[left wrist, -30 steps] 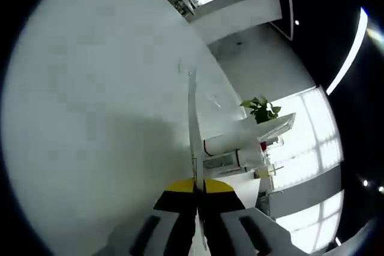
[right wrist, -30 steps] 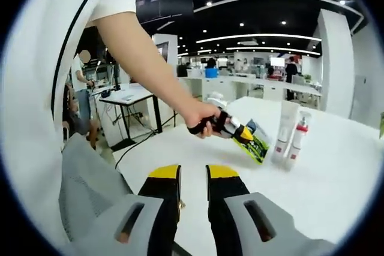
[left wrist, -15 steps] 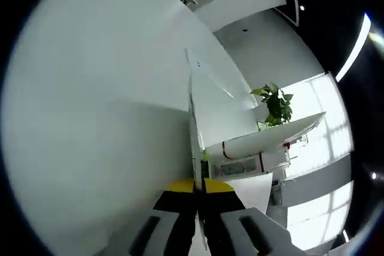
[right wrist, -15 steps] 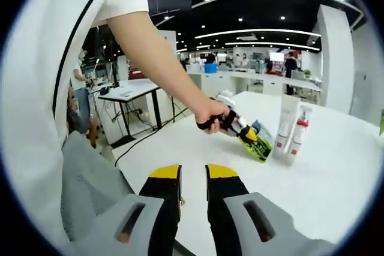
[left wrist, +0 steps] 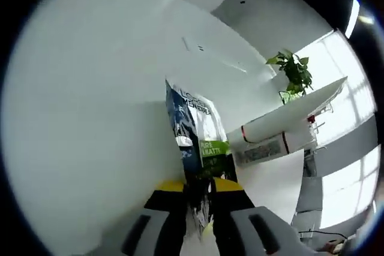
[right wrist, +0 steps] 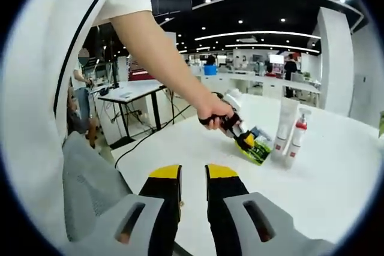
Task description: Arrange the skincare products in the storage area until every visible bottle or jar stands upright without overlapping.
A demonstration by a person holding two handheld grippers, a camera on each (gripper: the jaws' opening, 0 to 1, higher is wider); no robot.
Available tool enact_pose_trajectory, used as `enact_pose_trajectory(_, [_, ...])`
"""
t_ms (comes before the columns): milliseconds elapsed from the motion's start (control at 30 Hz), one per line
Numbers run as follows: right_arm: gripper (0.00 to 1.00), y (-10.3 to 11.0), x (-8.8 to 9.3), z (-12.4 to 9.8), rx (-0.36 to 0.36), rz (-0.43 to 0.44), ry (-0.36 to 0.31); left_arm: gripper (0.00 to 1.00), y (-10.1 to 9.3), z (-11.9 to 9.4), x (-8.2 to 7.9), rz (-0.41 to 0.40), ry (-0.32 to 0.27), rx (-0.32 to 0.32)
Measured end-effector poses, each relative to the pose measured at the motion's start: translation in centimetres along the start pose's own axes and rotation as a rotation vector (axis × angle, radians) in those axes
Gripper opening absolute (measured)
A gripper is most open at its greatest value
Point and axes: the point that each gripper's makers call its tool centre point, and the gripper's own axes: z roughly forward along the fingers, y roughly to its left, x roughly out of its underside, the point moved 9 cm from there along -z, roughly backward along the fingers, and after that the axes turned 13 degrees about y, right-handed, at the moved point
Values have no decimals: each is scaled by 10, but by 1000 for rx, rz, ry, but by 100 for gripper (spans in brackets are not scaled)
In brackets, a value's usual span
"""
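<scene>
White desk surface (left wrist: 90,118) is spreading out ahead of the left claw (left wrist: 198,199), whose yellow-tipped black jaws are pinching the lower edge of a flat dark-blue, white and green printed sachet (left wrist: 195,133). That packet is rising from between the jaws with its printed face showing, a green band across its lower half. Just beside it, to the right in the left gripper view, a white tube with a thin red band (left wrist: 282,127) is sitting next to a white pump bottle with a red collar (left wrist: 312,125), and a green potted plant (left wrist: 294,70) is showing beyond them.

In the right gripper view, the right claw (right wrist: 192,178) is hovering over the white desk (right wrist: 312,196) with its jaws a little apart and nothing between them. Farther along the desk, a person's bare hand (right wrist: 213,111) is gripping the handle of the left claw (right wrist: 243,139), which is tilting down toward the desk with the green-edged sachet (right wrist: 257,148) clamped at its tip. Just beside the sachet, the tall white tube (right wrist: 284,129) and the red-collared pump bottle (right wrist: 297,136) are standing upright, close together
</scene>
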Motion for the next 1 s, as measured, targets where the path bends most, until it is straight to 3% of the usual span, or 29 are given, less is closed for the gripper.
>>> enact_pose_trajectory(233, [12,0,-1,-1,11,-13,-7,20,-1,-2,0,57,42,-126])
enact_pose_trajectory(467, [13,-1,-1,-4,37,-24,-24,40,-4,-8,-3,218,93,-344])
enact_pose_trajectory(567, [13,-1,-2,-4,40,-29,-28,40,-5,-10,-4,276,99,-401])
enact_pose_trajectory(833, [13,-1,-3,-6,53,-44,-43,42,-7,-25,4,278,33,-429])
enact_pose_trajectory(1000, [14,0,-5,-8,49,-49,-64,45,-21,-42,41,379,-1,-412])
